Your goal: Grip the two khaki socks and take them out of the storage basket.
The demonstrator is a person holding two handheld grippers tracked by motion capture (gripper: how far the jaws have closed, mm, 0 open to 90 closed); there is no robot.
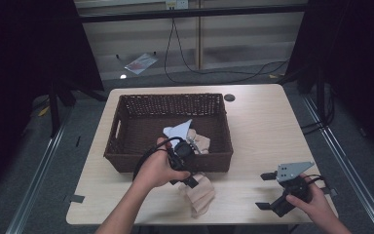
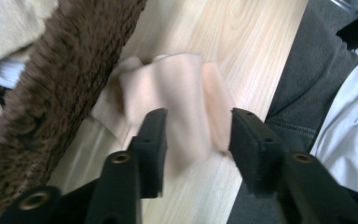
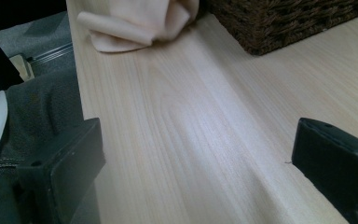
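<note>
A pale pink cloth (image 1: 200, 194) lies crumpled on the wooden table (image 1: 263, 131), against the front wall of the brown wicker basket (image 1: 170, 98). My left gripper (image 1: 192, 181) is just above it, at the basket's front edge. In the left gripper view the jaws stand apart around the cloth (image 2: 182, 88) and the pads do not press on it; the left gripper (image 2: 198, 135) is open. My right gripper (image 1: 264, 191) sits low over the table's front right, wide open with nothing between its fingers. In the right gripper view (image 3: 196, 154) the cloth (image 3: 135, 18) lies far ahead.
More beige cloth (image 1: 200, 141) lies inside the basket (image 2: 51, 79). A small dark round spot (image 1: 229, 97) marks the table behind the basket's right corner. Bare wood stretches right of the basket (image 3: 284, 23). The table's near edge meets the person's lap (image 2: 307, 79).
</note>
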